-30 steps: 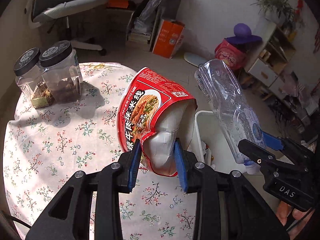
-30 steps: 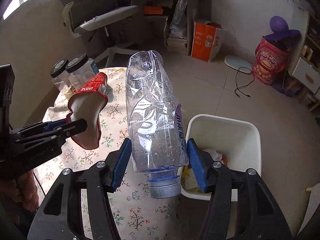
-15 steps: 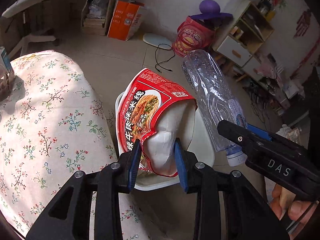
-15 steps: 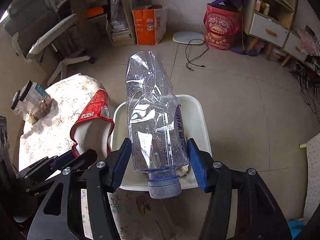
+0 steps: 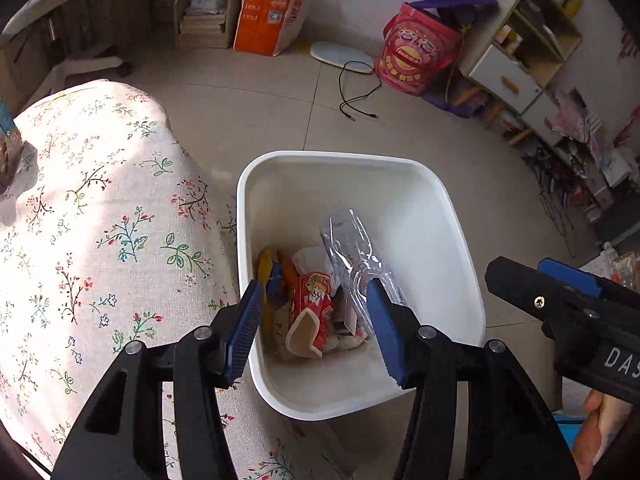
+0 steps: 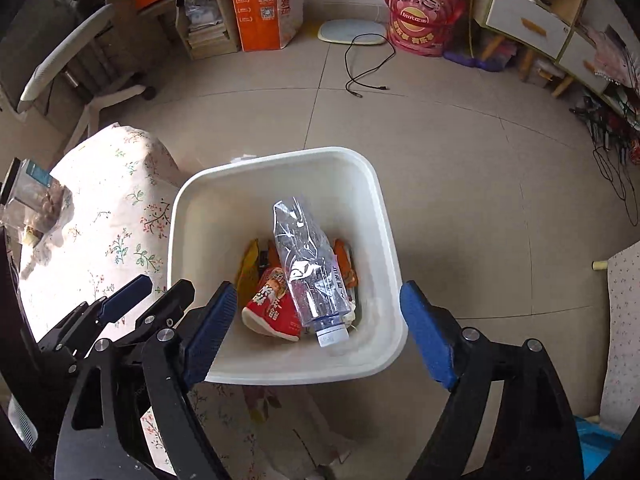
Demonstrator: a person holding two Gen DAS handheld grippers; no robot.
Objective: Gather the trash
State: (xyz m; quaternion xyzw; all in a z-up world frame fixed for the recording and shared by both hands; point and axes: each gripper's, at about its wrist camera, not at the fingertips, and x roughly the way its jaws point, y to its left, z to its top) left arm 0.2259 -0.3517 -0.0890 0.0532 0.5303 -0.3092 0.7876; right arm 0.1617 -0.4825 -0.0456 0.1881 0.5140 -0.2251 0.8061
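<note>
A white trash bin [image 5: 452, 216] [image 6: 384, 232] stands on the floor beside the table. Inside it lie a crushed red noodle cup [image 5: 314, 316] [image 6: 274, 306], a crumpled clear plastic bottle [image 5: 352, 252] [image 6: 310, 272] with its cap toward me, and other wrappers. My left gripper [image 5: 314, 330] is open and empty above the bin's near side. My right gripper [image 6: 316, 334] is open wide and empty above the bin; it also shows in the left wrist view [image 5: 568, 312] at the right.
A round table with a floral cloth [image 5: 88, 220] [image 6: 108, 208] is left of the bin, with jars [image 6: 28, 200] at its far edge. An office chair [image 6: 72, 60], orange bag [image 5: 272, 16], red bucket [image 5: 420, 56], cable [image 6: 368, 68] and shelves stand farther back.
Both grippers moved over the bin and opened. The noodle cup and the bottle dropped out of them and now lie in the bin.
</note>
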